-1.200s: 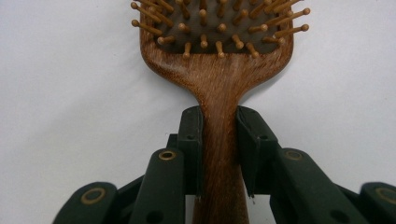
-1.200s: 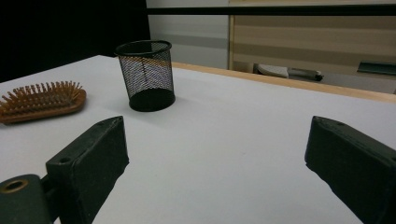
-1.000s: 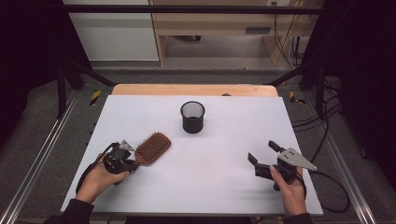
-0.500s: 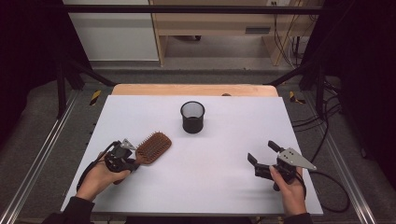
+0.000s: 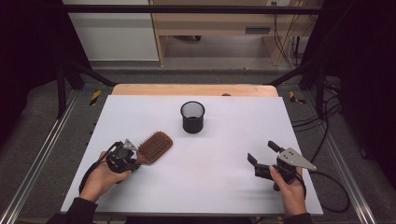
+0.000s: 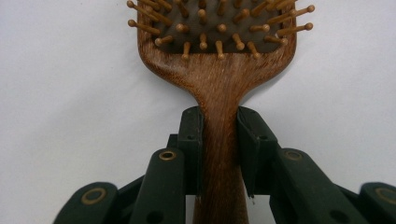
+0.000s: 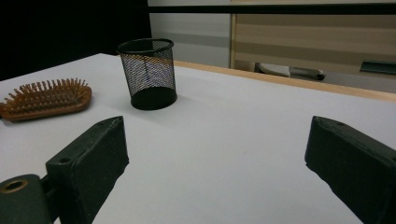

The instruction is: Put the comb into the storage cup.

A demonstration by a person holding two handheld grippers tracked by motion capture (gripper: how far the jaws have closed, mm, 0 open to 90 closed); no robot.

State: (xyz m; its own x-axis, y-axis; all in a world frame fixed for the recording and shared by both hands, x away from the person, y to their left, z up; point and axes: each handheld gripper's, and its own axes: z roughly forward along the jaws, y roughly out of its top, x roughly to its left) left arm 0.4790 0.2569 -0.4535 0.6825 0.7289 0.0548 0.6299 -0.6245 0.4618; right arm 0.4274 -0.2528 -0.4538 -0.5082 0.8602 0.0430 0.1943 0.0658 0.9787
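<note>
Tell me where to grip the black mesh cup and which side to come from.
Grip the mesh cup by its rim, one jaw inside and one outside, coming from above: it stands upright with its mouth open. The open right gripper, holding nothing, looks best placed for it; the left gripper is shut on the hairbrush.

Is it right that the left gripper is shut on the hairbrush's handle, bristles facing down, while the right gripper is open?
Not quite: the hairbrush lies bristles up, as the left gripper view shows. The left gripper is shut on its handle, and the right gripper is open.
</note>
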